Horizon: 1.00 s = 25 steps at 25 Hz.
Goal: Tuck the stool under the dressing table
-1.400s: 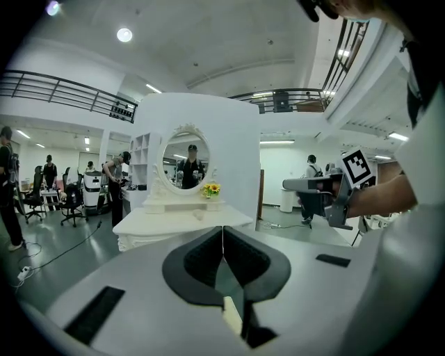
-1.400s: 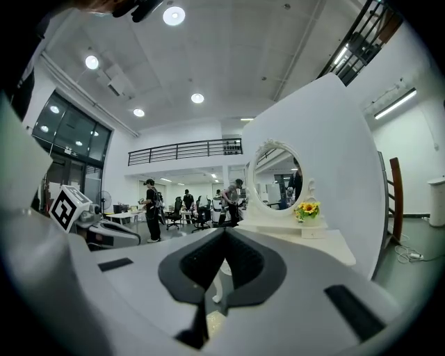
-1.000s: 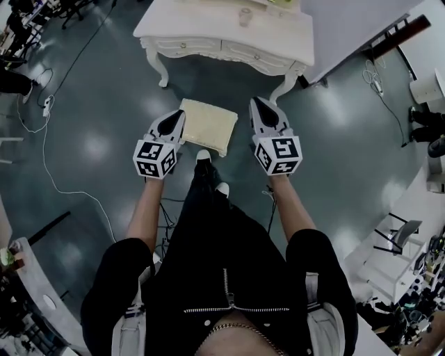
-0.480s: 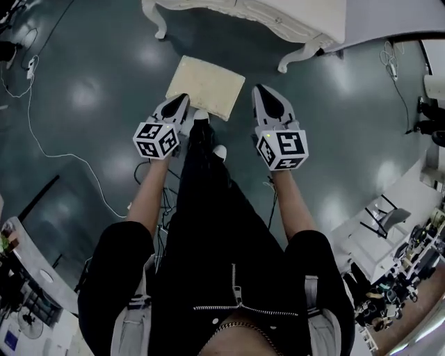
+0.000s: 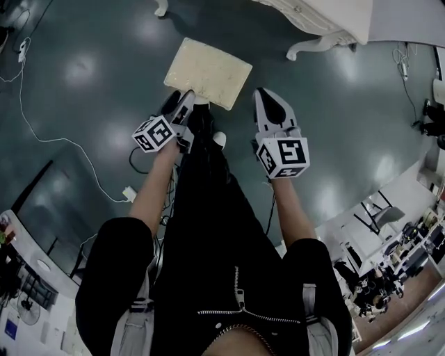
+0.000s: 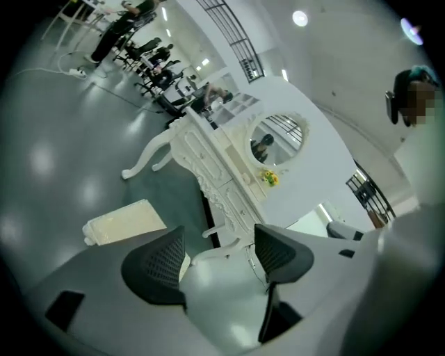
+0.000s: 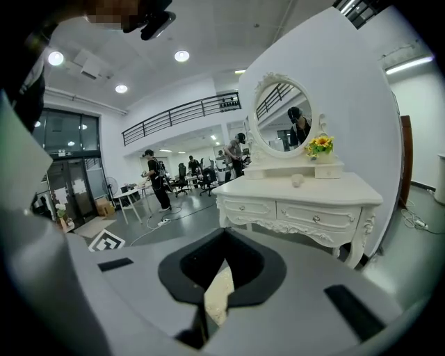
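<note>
The stool (image 5: 208, 72), a cream cushioned seat, is seen standing on the grey floor (image 5: 83, 104) in front of the white dressing table (image 5: 327, 17), apart from it and not yet under it. In the head view the left gripper (image 5: 182, 104) is held at the stool's near left corner, rolled onto its side, and the right gripper (image 5: 268, 97) is held just beside the near right corner; contact with the stool cannot be made out for either. In the left gripper view the jaws have just been opening and are now spread wide, with nothing caught between them; only the stool (image 6: 125, 222) and the table (image 6: 222, 174) are seen beyond. In the right gripper view the jaws are brought together at their tips and nothing is gripped; a strip of the stool (image 7: 221, 292) is glimpsed through the slit, and the table (image 7: 299, 201) with its oval mirror (image 7: 281, 125) is faced.
</note>
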Each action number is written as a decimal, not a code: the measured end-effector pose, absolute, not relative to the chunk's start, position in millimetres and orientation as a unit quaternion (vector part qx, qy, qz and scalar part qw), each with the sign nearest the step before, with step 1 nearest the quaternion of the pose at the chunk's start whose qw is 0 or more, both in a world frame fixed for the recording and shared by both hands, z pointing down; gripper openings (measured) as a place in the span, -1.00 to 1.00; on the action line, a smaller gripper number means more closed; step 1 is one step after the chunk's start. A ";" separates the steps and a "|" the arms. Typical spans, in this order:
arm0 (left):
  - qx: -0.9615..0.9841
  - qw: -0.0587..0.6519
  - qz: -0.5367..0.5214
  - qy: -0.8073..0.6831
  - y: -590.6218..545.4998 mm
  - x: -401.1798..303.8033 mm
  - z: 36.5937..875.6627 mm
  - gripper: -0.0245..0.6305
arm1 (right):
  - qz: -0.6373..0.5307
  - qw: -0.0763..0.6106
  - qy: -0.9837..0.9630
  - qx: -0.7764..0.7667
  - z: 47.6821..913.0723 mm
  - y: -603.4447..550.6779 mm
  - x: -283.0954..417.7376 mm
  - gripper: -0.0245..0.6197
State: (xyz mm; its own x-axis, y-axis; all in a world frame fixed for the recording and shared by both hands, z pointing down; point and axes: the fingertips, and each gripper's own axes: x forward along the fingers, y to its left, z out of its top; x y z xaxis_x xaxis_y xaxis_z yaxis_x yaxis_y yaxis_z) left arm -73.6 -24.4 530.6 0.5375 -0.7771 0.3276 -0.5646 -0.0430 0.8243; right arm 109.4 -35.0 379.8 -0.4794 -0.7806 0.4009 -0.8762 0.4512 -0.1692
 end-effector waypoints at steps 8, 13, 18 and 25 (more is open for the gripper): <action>0.578 0.634 -0.169 -0.485 -13.5 -94.4 646.6 0.06 | 0.203 0.160 -0.838 0.480 417.9 -38.7 107.4 -0.90; 0.535 0.661 -0.173 -0.497 -5.0 -102.0 709.2 0.07 | 0.215 0.181 -0.834 0.476 442.6 -43.7 104.7 -0.90; 0.538 0.680 -0.136 -0.479 3.7 -91.9 767.5 0.07 | 0.237 0.194 -0.832 0.463 478.6 -42.7 86.5 -0.90; 0.554 0.705 -0.077 -0.436 -2.7 -64.4 828.7 0.09 | 0.268 0.219 -0.821 0.454 518.2 -53.7 87.5 -0.90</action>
